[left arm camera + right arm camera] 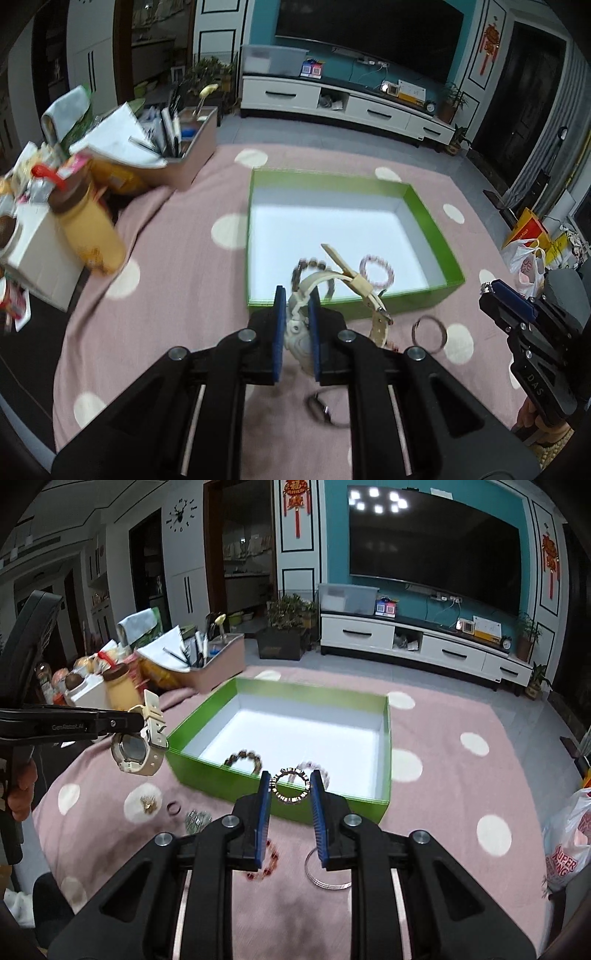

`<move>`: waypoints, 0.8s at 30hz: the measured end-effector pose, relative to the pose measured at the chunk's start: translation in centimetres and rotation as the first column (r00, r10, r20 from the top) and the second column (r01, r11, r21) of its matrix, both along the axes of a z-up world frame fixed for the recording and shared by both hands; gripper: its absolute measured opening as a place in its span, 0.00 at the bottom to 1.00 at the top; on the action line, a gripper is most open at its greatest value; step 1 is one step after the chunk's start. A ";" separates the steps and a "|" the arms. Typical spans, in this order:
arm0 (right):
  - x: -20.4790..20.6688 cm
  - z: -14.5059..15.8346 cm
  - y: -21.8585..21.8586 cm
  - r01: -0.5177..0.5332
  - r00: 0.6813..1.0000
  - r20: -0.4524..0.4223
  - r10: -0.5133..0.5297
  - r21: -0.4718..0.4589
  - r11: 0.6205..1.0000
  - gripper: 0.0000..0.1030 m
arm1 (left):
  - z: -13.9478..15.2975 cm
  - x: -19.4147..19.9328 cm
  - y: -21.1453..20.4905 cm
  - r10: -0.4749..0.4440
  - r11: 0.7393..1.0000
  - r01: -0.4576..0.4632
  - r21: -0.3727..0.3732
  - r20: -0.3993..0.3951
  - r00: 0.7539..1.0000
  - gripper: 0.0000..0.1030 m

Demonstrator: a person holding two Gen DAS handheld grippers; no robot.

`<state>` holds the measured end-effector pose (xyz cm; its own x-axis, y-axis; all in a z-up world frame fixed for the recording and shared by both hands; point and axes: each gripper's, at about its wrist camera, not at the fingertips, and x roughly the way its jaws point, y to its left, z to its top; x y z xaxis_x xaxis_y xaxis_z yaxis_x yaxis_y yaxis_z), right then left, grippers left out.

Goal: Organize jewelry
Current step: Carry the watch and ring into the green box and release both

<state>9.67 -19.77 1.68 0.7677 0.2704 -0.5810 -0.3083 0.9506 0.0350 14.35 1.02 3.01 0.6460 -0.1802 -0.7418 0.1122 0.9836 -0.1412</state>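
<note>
A green box with a white floor (432, 225) (207, 716) sits on the pink dotted cloth. In it lie a brown bead bracelet (299, 269) (243, 757) and a pink bead bracelet (376, 273) (321, 770). My left gripper (297, 299) (122, 720) is shut on a cream wristwatch (303, 332) (136, 749), held in the air just before the box's near wall. My right gripper (290, 786) (495, 291) is shut on a black-and-white beaded ring bracelet (290, 785), held above the box's near edge.
On the cloth lie a silver bangle (430, 334) (325, 875), a red bead bracelet (267, 864), a dark ring (173, 808), a gold piece (147, 803), a sparkly piece (197, 819) and a dark band (325, 410). Clutter with a yellow bottle (92, 236) stands left.
</note>
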 end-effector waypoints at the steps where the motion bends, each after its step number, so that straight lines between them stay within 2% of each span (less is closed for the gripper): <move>1: 0.4 0.1 -0.1 0.003 1.000 -0.001 -0.003 0.004 1.000 0.20 | 0.2 0.6 -0.3 -0.003 1.000 0.003 0.006 0.005 1.000 0.11; 8: 4.3 -0.2 -1.1 0.033 0.999 -0.021 -0.032 0.032 0.999 0.20 | 0.4 5.3 -2.2 -0.019 0.999 0.019 0.026 0.013 1.000 0.11; 16: 9.5 -2.1 -1.2 0.053 0.995 -0.093 -0.048 0.053 0.997 0.20 | -1.9 11.0 -3.8 -0.011 1.000 0.012 0.017 -0.051 0.999 0.13; 24: 13.9 -4.9 -0.9 0.095 0.981 -0.175 -0.087 0.042 0.995 0.20 | -4.2 14.5 -4.9 -0.004 1.000 0.005 0.009 -0.084 0.996 0.11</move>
